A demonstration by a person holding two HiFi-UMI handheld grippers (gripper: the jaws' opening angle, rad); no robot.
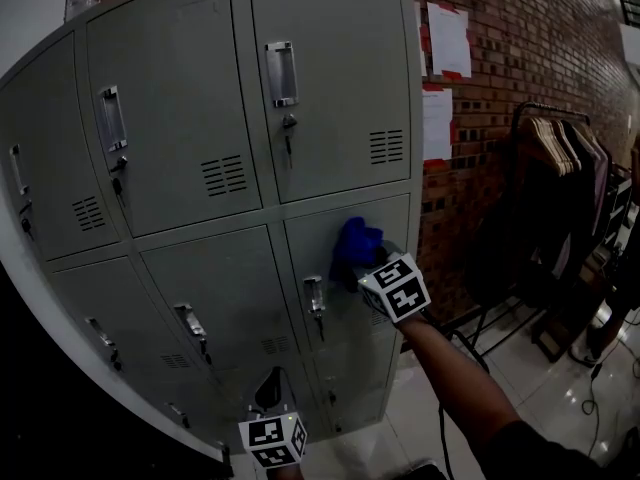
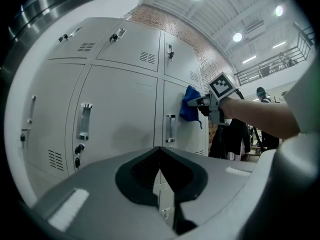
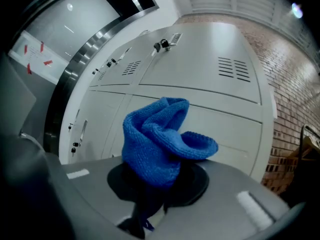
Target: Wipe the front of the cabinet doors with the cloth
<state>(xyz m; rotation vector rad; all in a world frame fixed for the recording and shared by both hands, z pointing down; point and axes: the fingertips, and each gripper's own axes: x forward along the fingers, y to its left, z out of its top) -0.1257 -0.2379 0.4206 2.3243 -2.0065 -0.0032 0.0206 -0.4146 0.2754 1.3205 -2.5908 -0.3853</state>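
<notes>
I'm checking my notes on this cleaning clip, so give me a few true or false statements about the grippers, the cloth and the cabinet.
1. The right gripper is shut on the blue cloth. True.
2. The cloth is at a top-row door. False: the head view shows it at the lower right door.
3. The left gripper holds a second cloth. False: its jaws are together with nothing between them.
4. Clothes hang on a rack to the right of the cabinet. True.
</notes>
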